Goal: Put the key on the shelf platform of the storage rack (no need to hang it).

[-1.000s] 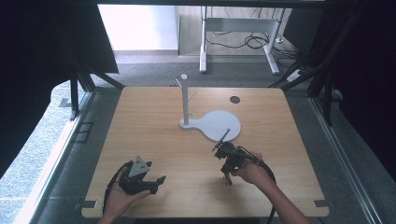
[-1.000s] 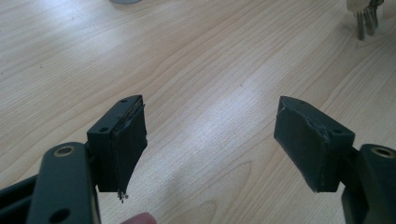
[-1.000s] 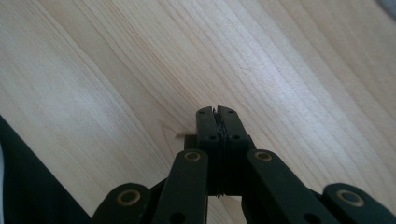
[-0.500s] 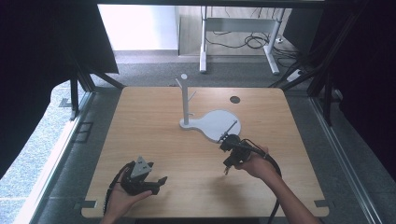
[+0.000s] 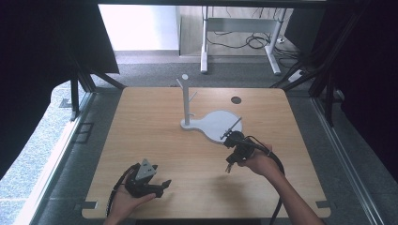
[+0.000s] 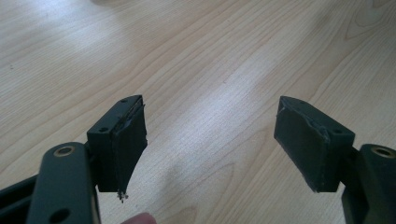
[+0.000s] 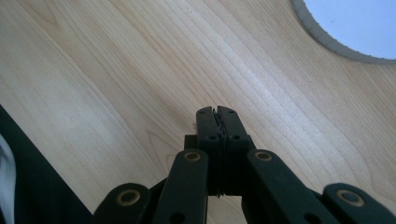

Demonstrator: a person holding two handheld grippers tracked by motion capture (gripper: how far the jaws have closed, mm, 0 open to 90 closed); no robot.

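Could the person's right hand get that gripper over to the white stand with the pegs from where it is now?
Probably yes: the right gripper hovers just beside the white stand, and bare table lies between them. Its jaws are shut, though, so they would need opening first.

Tongs (image 6: 212,144) wide apart over tabletop (image 6: 210,60)

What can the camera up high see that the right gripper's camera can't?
High view alone: the white post with its pegs, the person's hands, the left gripper with its jaws open, a dark round spot on the table, and the floor beyond with cables.
Right gripper view alone: a close look along the right gripper, whose two black jaws are pressed shut with nothing between them.
Both: the wooden table and the white base, which the right gripper view cuts off at one curved edge.
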